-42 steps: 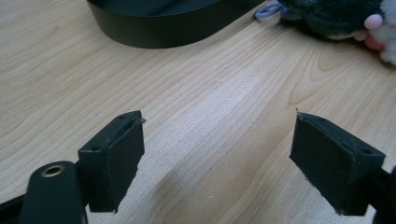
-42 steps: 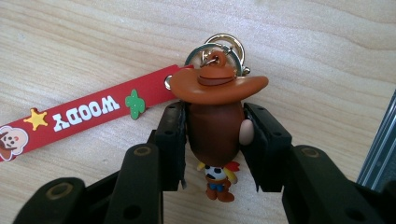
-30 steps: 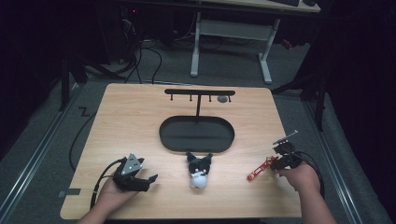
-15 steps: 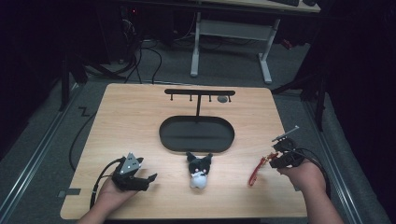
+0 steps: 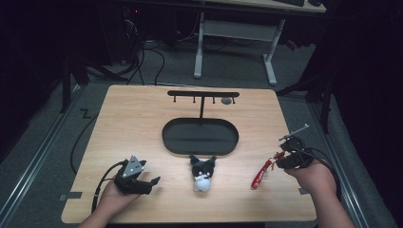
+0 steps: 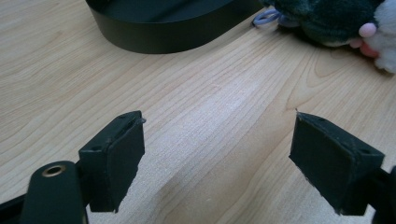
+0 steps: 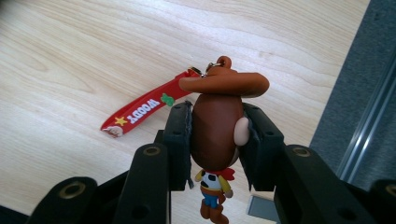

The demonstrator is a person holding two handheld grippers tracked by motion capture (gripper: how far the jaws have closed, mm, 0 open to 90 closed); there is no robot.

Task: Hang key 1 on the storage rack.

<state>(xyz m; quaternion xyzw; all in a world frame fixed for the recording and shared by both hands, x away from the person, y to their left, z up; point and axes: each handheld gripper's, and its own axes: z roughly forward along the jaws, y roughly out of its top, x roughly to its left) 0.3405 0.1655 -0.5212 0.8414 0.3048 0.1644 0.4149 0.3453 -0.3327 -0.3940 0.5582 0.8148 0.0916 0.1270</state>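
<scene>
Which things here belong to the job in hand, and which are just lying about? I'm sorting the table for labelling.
In the job:
- Woody keychain, clamped in the right gripper
- its red strap
- black hook stand, probably the target

Lying about:
- plush toy
- left gripper, jaws open on nothing

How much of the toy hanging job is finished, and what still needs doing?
Done: the right tool has clamped the cowboy keychain by its head, with the red strap dangling toward the table.

In hand: only that keychain. The left tool sits open on the table.

Left: probably hanging it on the black rack, whose pegs look nearly bare. The plush toy lies untouched by the oval tray.
</scene>
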